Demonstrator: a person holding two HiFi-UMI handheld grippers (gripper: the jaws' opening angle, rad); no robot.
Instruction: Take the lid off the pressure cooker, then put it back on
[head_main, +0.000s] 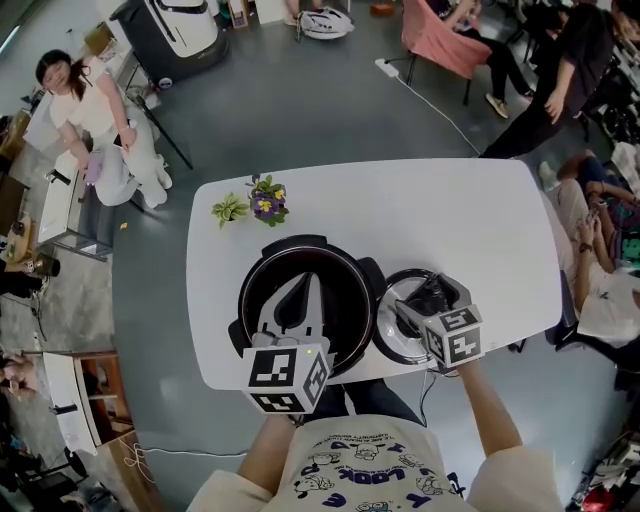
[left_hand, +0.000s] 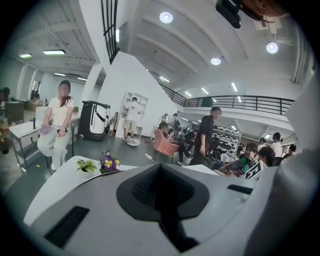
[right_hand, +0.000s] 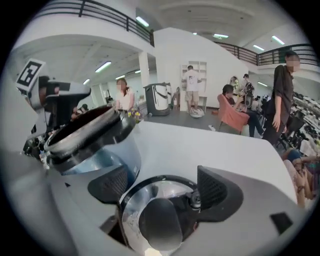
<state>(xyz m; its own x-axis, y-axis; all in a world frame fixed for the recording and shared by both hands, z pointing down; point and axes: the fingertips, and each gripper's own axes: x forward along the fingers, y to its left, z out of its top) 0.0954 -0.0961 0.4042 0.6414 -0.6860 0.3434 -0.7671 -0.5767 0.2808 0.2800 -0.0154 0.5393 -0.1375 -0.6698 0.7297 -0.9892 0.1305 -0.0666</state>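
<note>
The pressure cooker (head_main: 300, 243) stands open near the front edge of the white table (head_main: 450, 220), its dark inside showing. Its shiny round lid (head_main: 392, 335) with a black handle lies flat on the table just right of the pot. My right gripper (head_main: 425, 295) hangs a little above the lid, jaws wide open and touching nothing. In the right gripper view the lid (right_hand: 132, 210) and its handle (right_hand: 160, 225) sit below the spread pads, and the cooker (right_hand: 90, 135) rises at the left. My left gripper (head_main: 305, 285) hovers over the pot's mouth, shut and empty (left_hand: 161, 172).
Two small potted plants, one green (head_main: 229, 209) and one with purple flowers (head_main: 265, 200), stand on the table behind the cooker. Bare table top lies to the right and behind. A power strip and cable (head_main: 388, 68) lie on the floor beyond, with people around the room.
</note>
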